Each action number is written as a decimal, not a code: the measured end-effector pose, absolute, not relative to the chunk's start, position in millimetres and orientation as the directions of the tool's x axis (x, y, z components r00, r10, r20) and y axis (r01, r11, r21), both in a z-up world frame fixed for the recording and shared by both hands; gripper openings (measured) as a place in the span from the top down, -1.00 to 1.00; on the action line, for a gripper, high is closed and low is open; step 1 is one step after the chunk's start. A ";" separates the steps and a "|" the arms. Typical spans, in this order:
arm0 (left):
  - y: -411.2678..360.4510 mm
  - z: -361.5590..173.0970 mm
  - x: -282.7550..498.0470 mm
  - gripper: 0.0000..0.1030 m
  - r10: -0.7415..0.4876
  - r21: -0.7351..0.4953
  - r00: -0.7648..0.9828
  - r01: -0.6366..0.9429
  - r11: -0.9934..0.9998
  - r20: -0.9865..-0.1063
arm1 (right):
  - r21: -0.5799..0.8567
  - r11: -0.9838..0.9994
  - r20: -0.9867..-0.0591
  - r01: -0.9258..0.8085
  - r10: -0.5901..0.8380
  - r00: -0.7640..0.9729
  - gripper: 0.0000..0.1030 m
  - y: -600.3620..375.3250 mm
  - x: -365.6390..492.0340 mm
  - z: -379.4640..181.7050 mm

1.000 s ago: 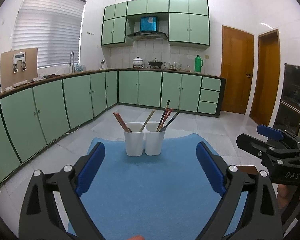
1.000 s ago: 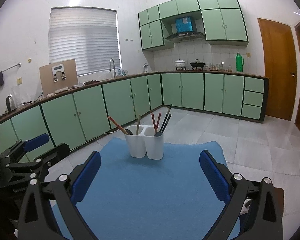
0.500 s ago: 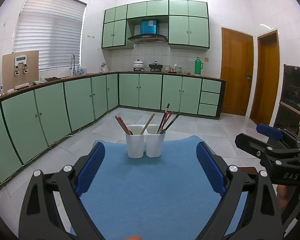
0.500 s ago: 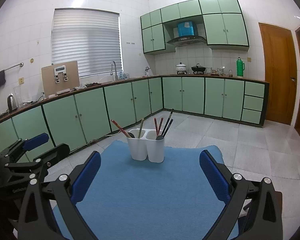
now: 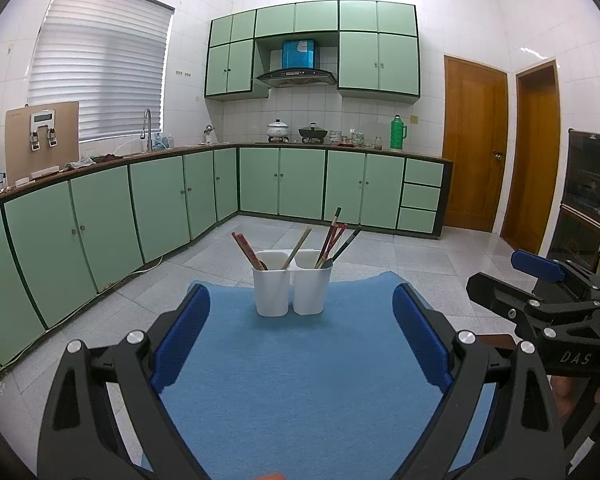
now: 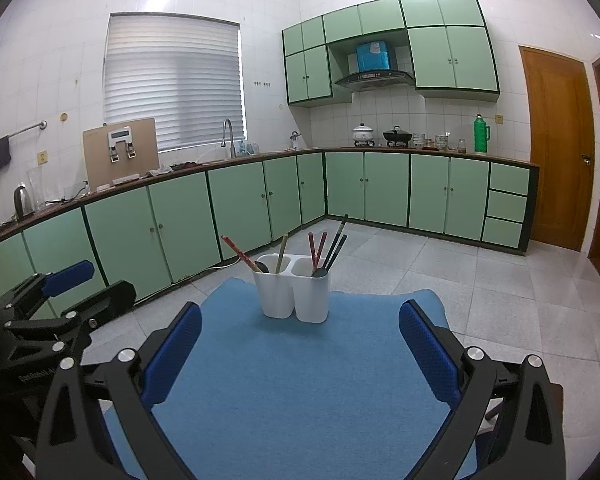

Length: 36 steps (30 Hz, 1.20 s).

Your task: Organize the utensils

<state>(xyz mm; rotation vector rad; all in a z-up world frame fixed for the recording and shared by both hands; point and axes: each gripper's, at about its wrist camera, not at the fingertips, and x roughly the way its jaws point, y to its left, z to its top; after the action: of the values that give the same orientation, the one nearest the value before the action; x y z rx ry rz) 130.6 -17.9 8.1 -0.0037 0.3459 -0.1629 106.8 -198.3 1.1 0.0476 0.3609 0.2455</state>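
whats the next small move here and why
Probably ease the left gripper forward toward the left cup. Both grippers are open and empty, well short of the two white cups, and mixed utensils stand in each; the red chopsticks there lean outward, an easy first pick.

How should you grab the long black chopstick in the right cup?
Pinch the black chopstick near its bare top end, coming from above. It stands tallest in the right cup, leaning right and away from the red ones, so the tip likely leaves room for the fingers. Lift along its lean.
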 end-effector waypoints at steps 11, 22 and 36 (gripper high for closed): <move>-15.1 8.0 130.9 -0.74 -0.157 -0.034 0.928 0.155 0.987 -0.337 | 0.088 0.970 -0.344 -0.228 0.244 0.906 -0.88 -197.8 106.7 1.6; -13.4 10.3 130.8 -0.74 -0.155 -0.032 0.930 0.153 0.988 -0.332 | 0.087 0.970 -0.344 -0.229 0.245 0.907 -0.88 -196.5 107.4 -0.6; -11.3 11.2 130.6 -0.74 -0.155 -0.032 0.930 0.153 0.988 -0.333 | 0.085 0.970 -0.347 -0.228 0.243 0.906 -0.88 -194.3 108.2 -1.5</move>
<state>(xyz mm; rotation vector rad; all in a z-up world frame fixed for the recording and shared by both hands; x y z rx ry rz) 130.6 -11.3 11.2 -0.0059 0.3415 -0.1575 108.2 -194.3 -1.5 0.0424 0.3638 0.2435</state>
